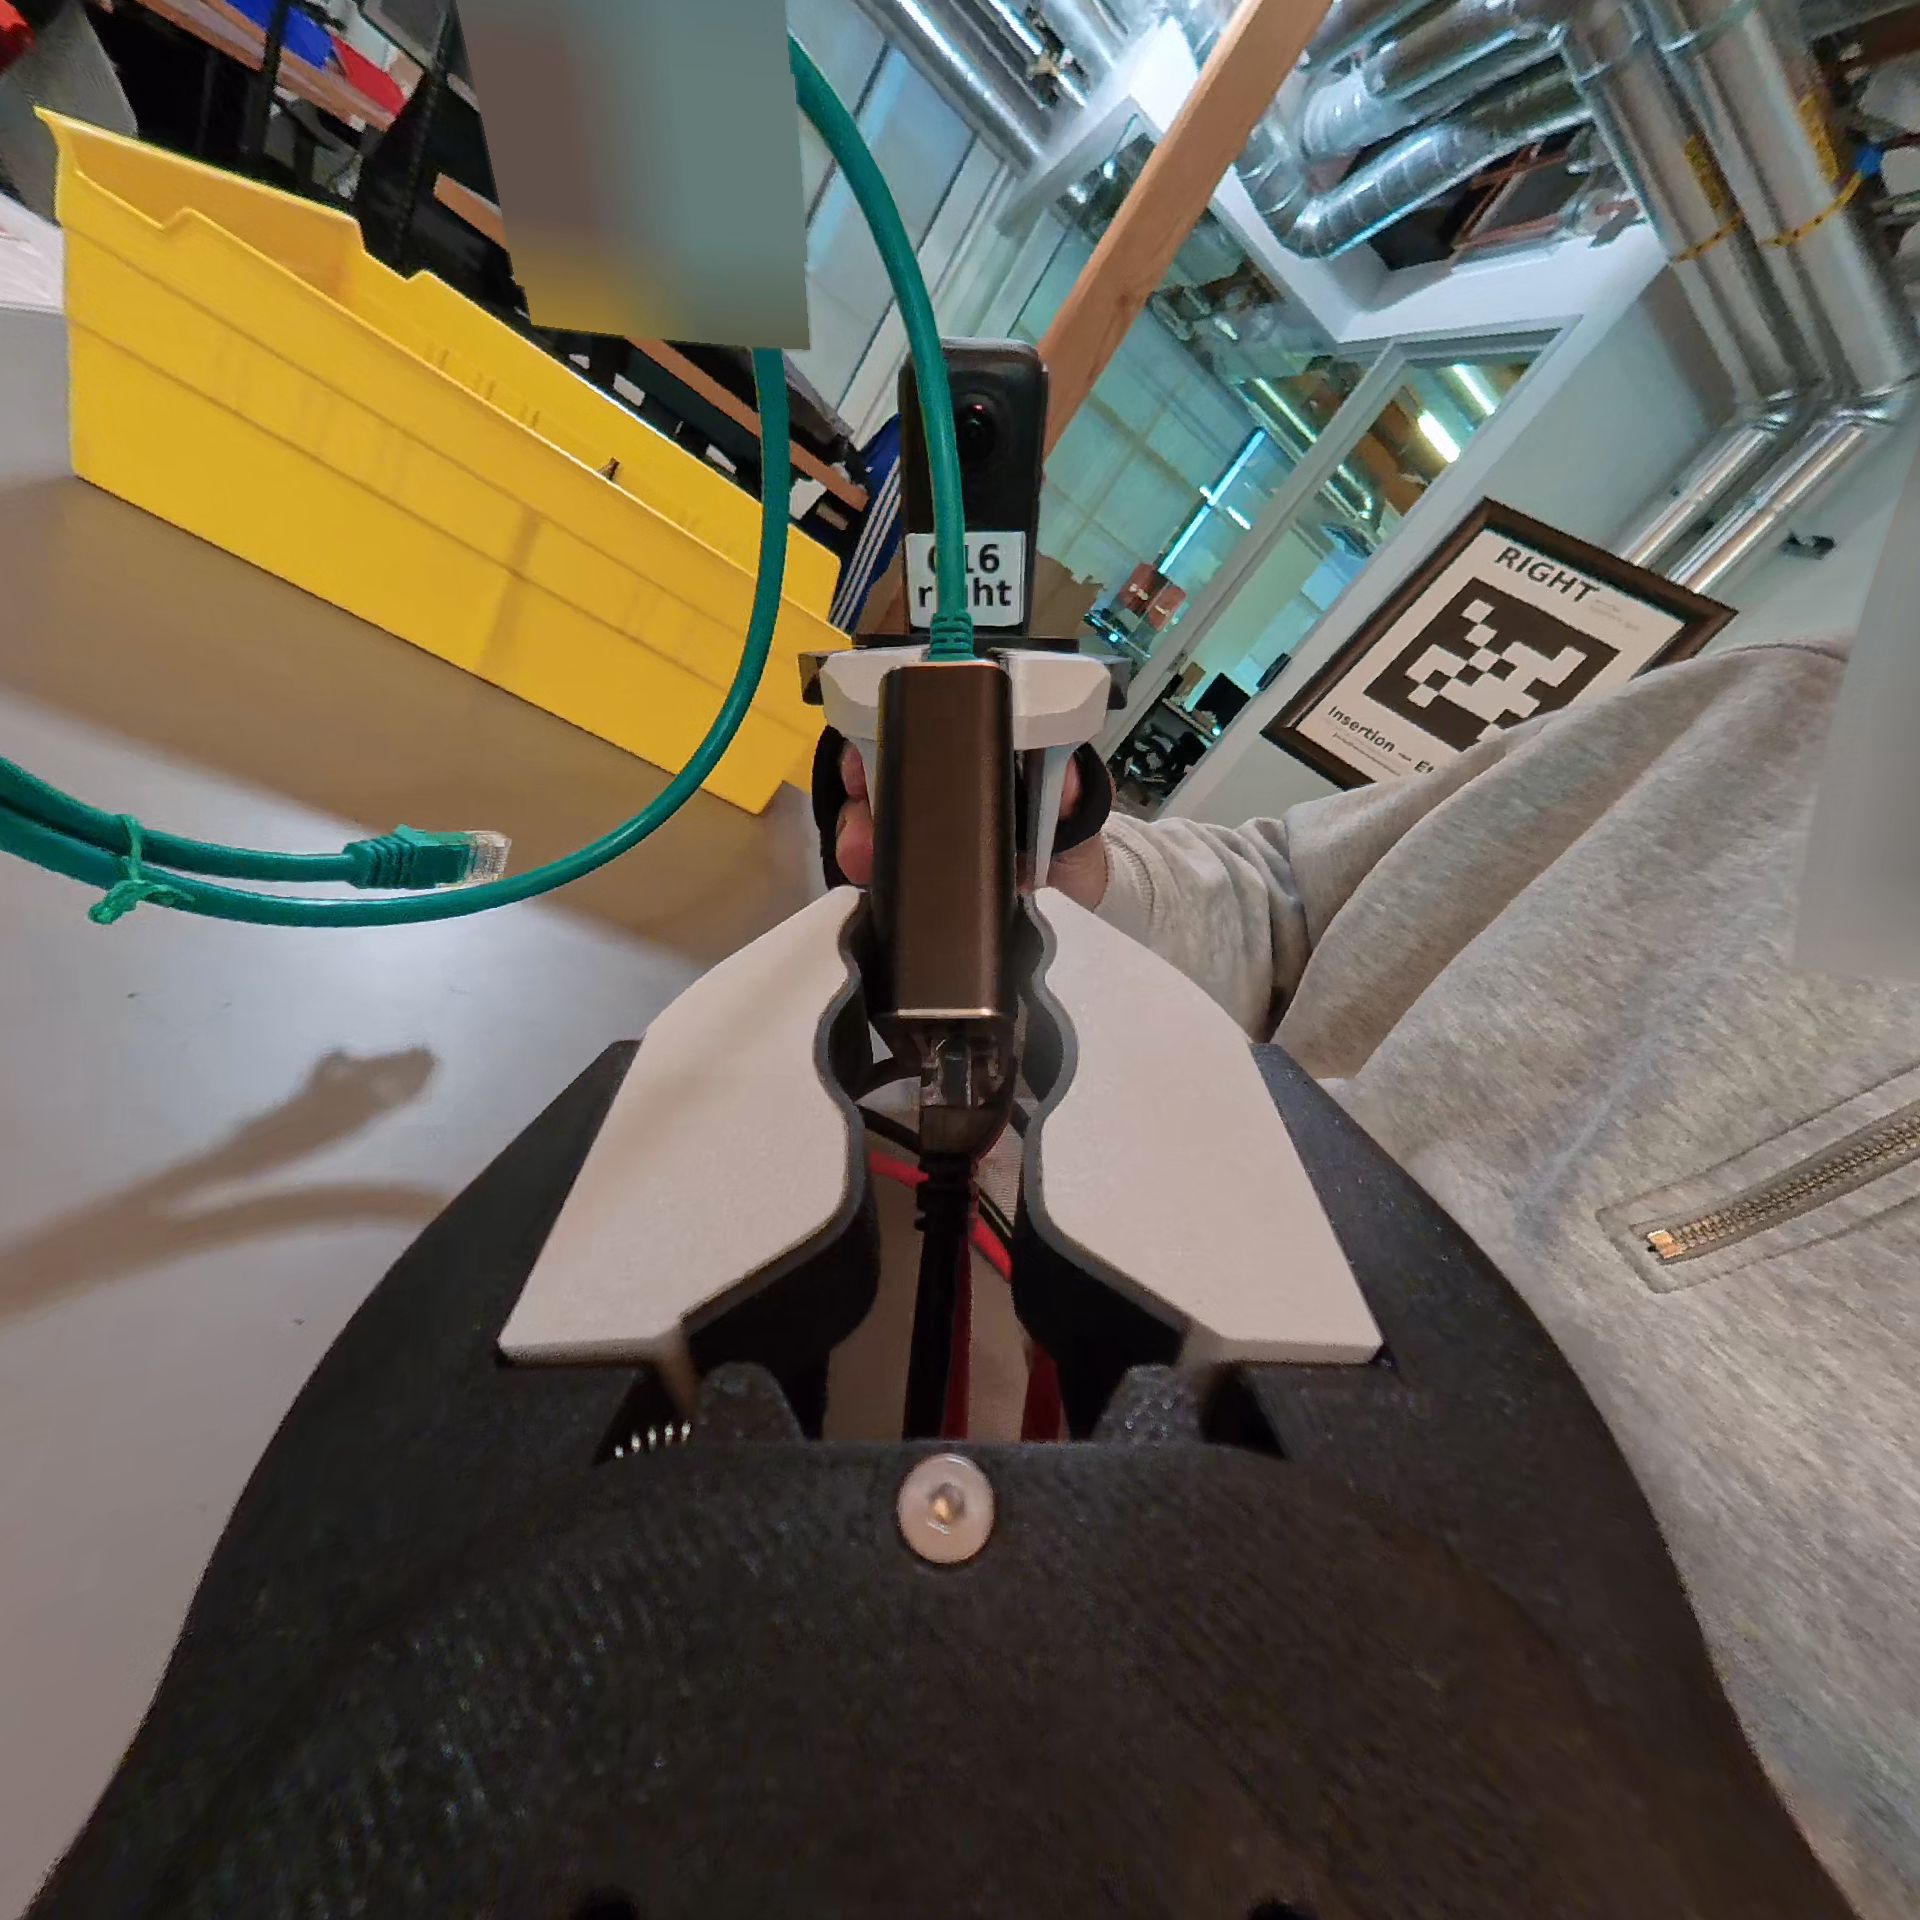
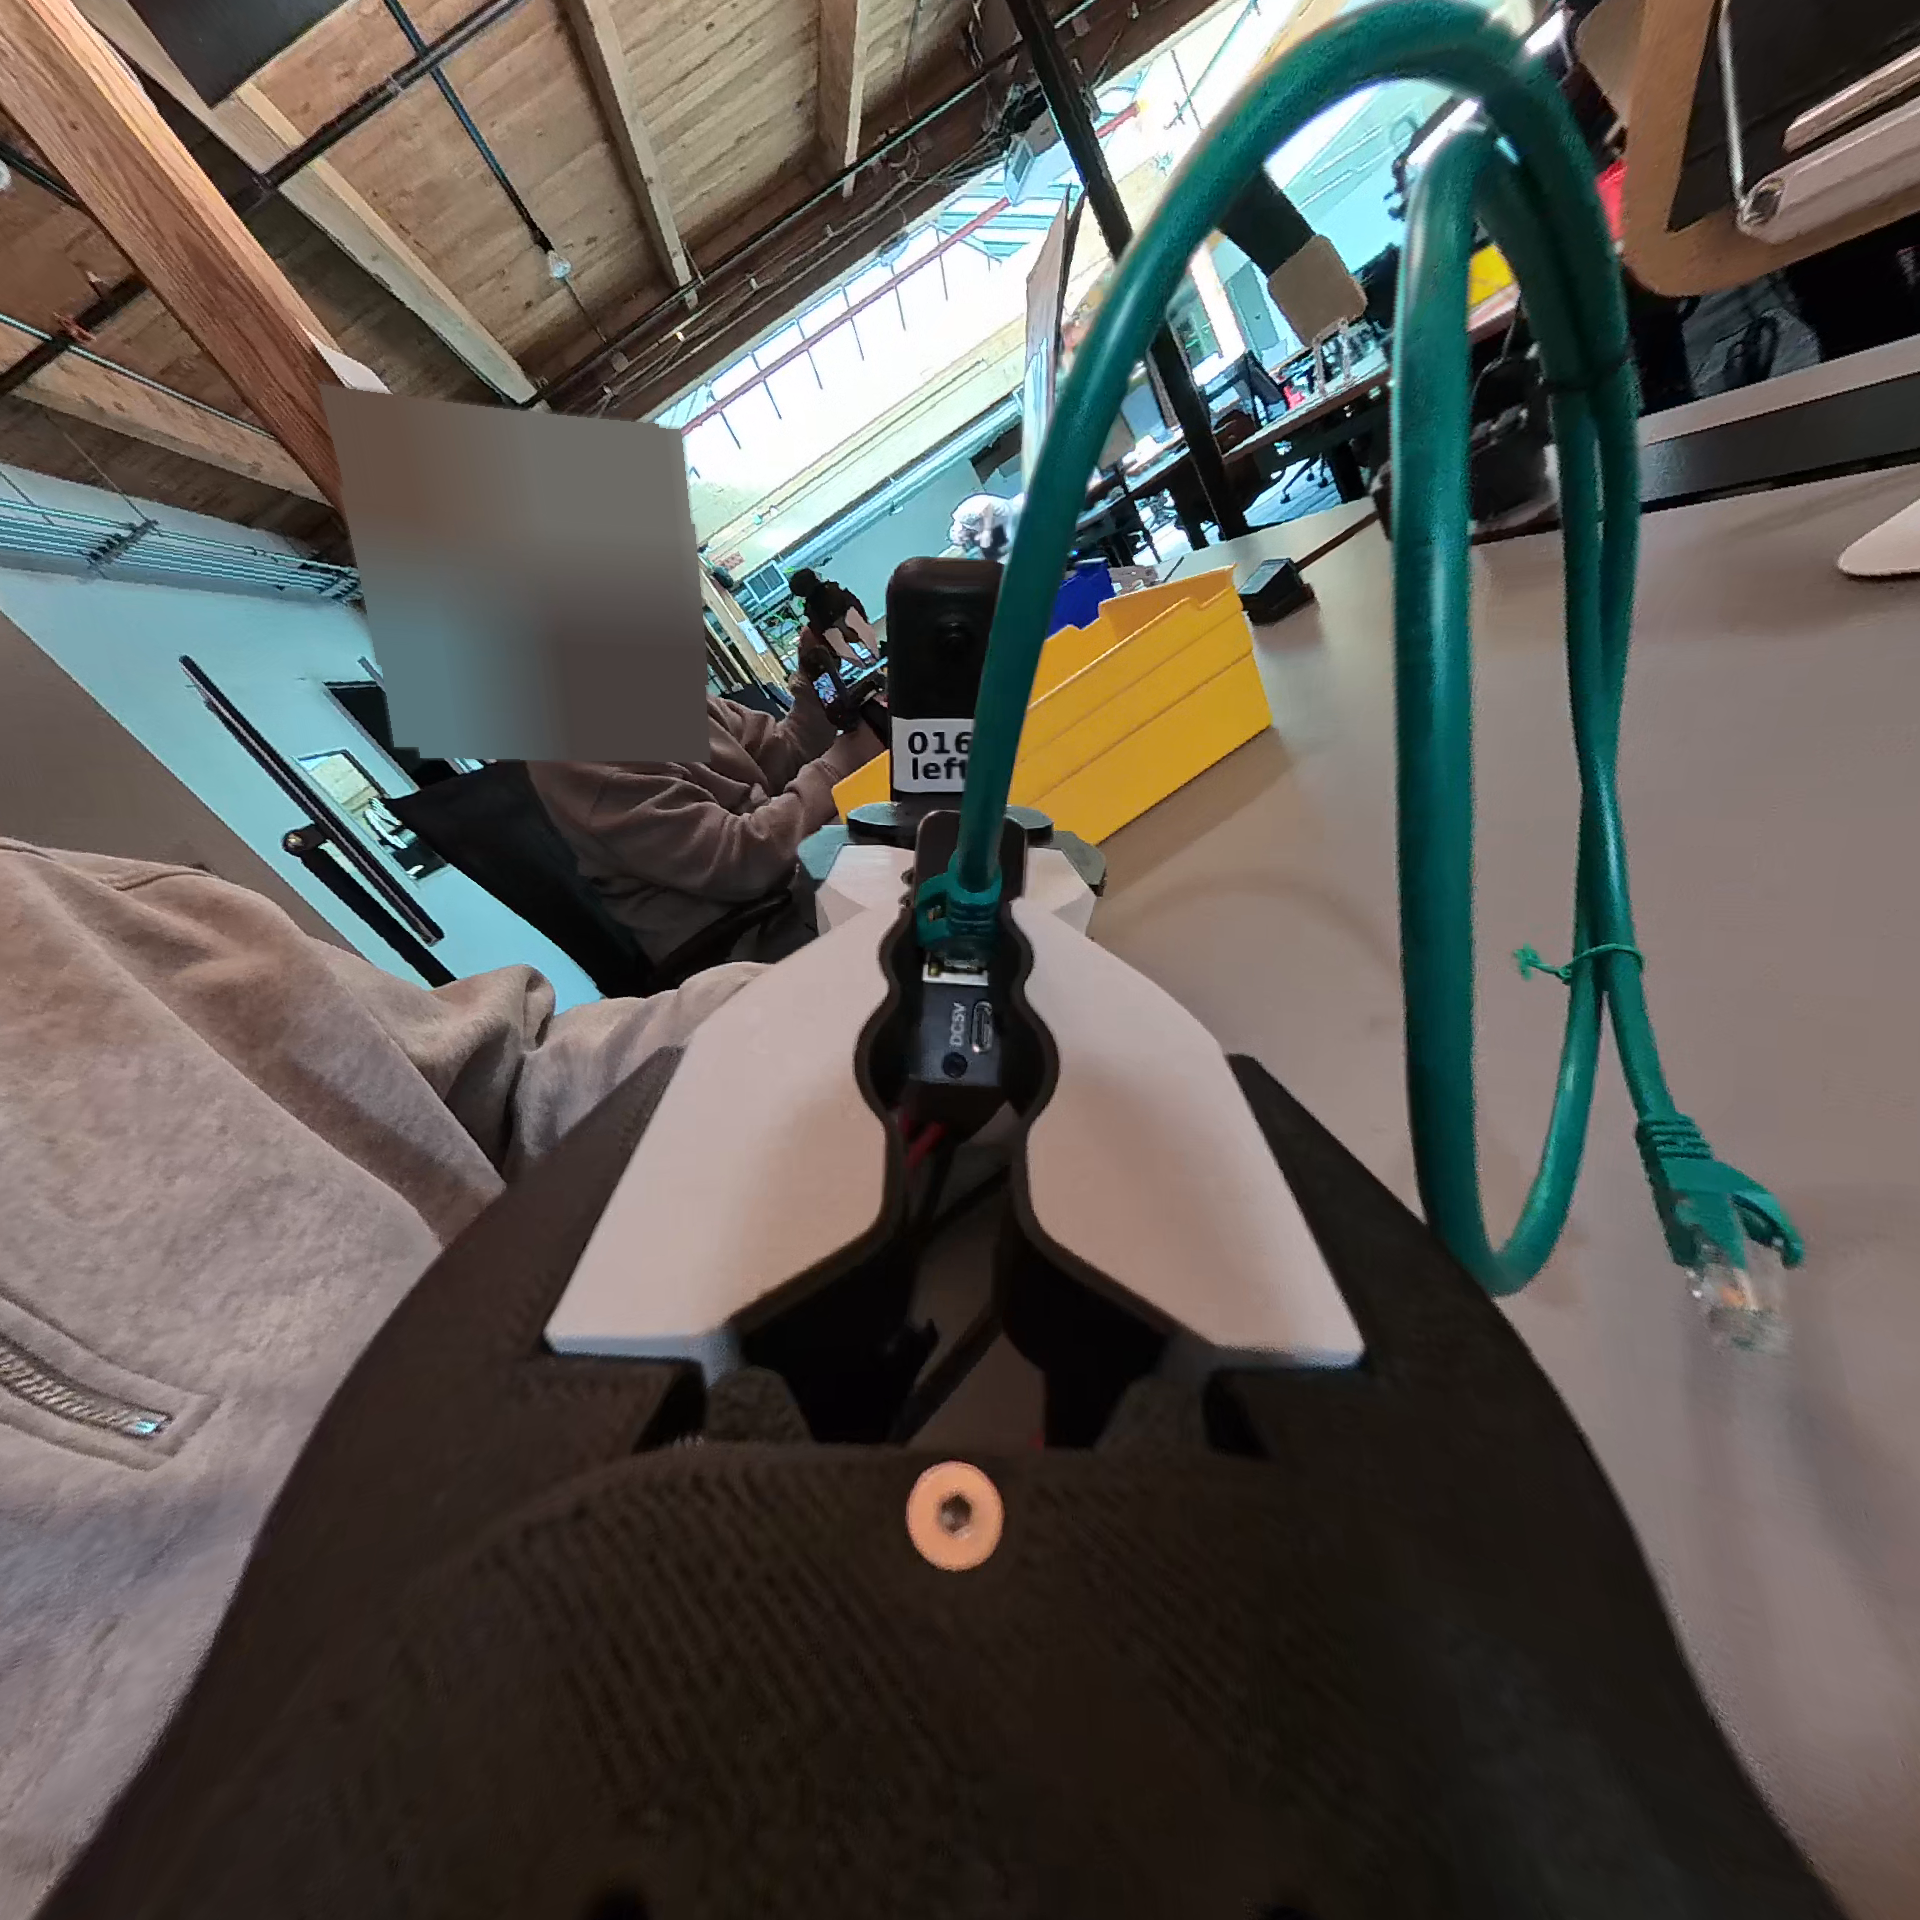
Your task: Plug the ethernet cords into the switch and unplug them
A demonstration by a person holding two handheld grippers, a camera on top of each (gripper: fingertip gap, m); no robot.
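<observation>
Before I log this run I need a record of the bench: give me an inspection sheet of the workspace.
Surface: grey table, bare near the grippers.
Job's things: dark switch held between both grippers; green ethernet cord plugged into its far end.
Clutter: yellow bin.
Grippers: left gripper and right gripper both closed on the switch.
Cables: cord's free plug dangles; black lead trails from the switch.
Surroundings: framed marker sign, ceiling ducts, a seated person.
</observation>
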